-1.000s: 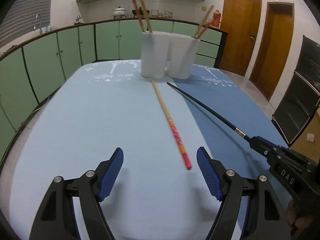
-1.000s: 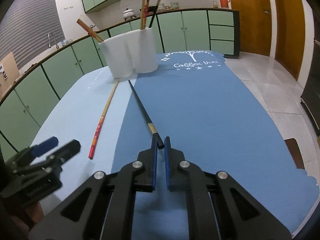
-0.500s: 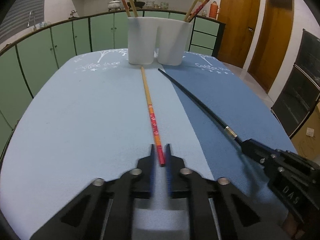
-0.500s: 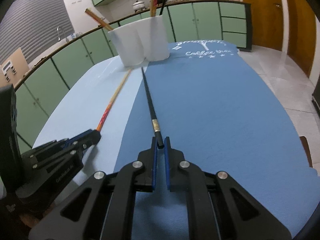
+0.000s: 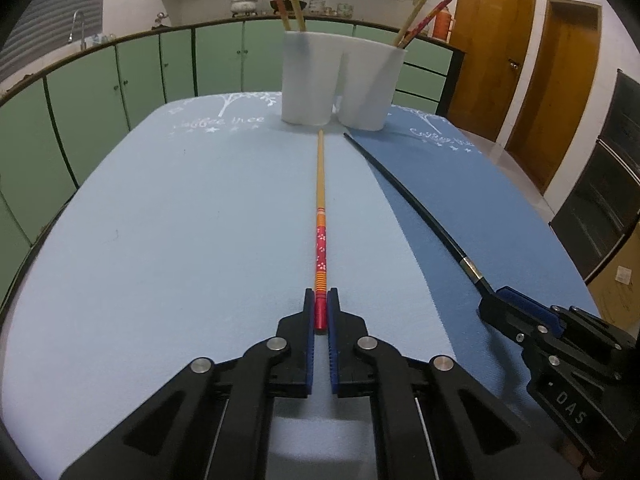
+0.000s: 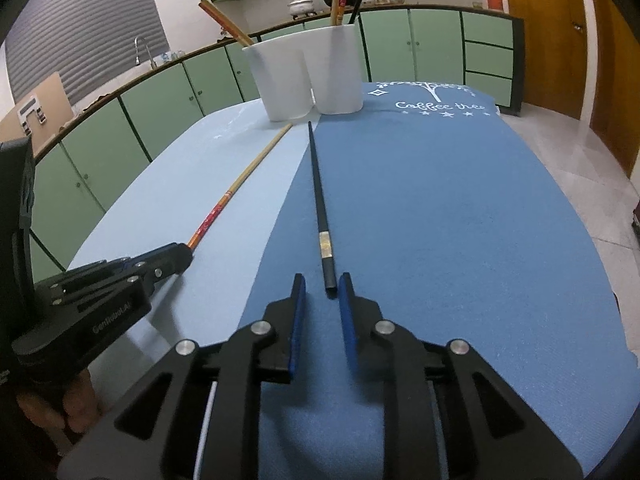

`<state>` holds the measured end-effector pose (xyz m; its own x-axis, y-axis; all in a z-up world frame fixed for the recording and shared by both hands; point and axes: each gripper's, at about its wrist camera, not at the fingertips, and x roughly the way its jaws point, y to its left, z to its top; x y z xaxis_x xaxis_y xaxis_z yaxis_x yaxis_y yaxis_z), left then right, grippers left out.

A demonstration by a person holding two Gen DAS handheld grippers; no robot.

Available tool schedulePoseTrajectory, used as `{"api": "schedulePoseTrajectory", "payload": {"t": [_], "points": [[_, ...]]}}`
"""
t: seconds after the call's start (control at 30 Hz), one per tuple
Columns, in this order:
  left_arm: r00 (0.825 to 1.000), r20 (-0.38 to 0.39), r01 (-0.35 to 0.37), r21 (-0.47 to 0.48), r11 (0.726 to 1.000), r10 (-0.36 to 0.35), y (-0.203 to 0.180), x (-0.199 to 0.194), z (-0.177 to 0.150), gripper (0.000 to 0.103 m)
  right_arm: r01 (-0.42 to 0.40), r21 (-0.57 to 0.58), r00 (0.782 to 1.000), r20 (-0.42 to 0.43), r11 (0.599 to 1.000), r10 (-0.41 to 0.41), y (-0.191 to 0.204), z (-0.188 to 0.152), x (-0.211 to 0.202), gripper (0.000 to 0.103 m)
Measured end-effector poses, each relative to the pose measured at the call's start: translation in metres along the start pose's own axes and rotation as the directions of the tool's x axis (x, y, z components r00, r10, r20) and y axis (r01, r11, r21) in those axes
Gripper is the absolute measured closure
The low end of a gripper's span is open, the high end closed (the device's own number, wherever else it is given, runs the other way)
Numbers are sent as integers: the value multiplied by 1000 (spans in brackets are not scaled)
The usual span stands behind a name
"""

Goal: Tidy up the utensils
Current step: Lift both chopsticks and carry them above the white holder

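Left hand-held gripper [image 5: 321, 307]: you have it clamped on the red end of the red-and-wood chopstick [image 5: 320, 216], pads pressing both sides.
Red-and-wood chopstick: lies flat on the light-blue mat [image 5: 180, 220], tip pointing at the white holder [image 5: 340, 80] — just short of its base.
Right hand-held gripper [image 6: 322, 294]: your jaws are opening; the butt of the black chopstick [image 6: 319, 196] sits between the pads, which stand clear of it.
Black chopstick: flat on the dark-blue mat [image 6: 460, 208], near the seam between the two mats, tip toward the holder.
White holder: two joined cups at the counter's far end — several chopsticks already stand in them.
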<state>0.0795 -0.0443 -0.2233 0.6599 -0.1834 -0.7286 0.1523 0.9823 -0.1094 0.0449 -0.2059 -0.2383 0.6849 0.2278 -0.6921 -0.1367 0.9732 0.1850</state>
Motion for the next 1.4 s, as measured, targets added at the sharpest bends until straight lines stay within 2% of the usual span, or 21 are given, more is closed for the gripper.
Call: {"api": "schedulePoseTrajectory", "payload": {"t": [0.27,0.37,0.63,0.77,0.93,1.23,1.4], "points": [[1000,9,-4,-6,1000,4,1,1,-1,97,27,-33,1000,2,999,-27,4,4,7,88],[1000,9,-2,-8,1000,2,1,2,-1,97,43,-51,999,0,998,-43,5,5,9,96],[1000,10,17,-12,1000,-17,3,-7,4,97,40,-83,999,15,996,-39,8,12,-2,97],[1000,25,-14,38,999,13,2,-29,18,97,13,-97,998,64,995,-6,7,32,-28,97],[998,68,-11,25,1000,9,8,-57,40,97,-7,-96,990,142,995,20,3,58,-59,97],[978,209,-18,48,999,8,13,-110,95,97,-73,-70,963,255,995,89,-6,113,-101,97],[968,251,-2,55,998,-11,14,-125,115,97,-92,-80,955,274,993,111,-6,143,-110,97]]}}
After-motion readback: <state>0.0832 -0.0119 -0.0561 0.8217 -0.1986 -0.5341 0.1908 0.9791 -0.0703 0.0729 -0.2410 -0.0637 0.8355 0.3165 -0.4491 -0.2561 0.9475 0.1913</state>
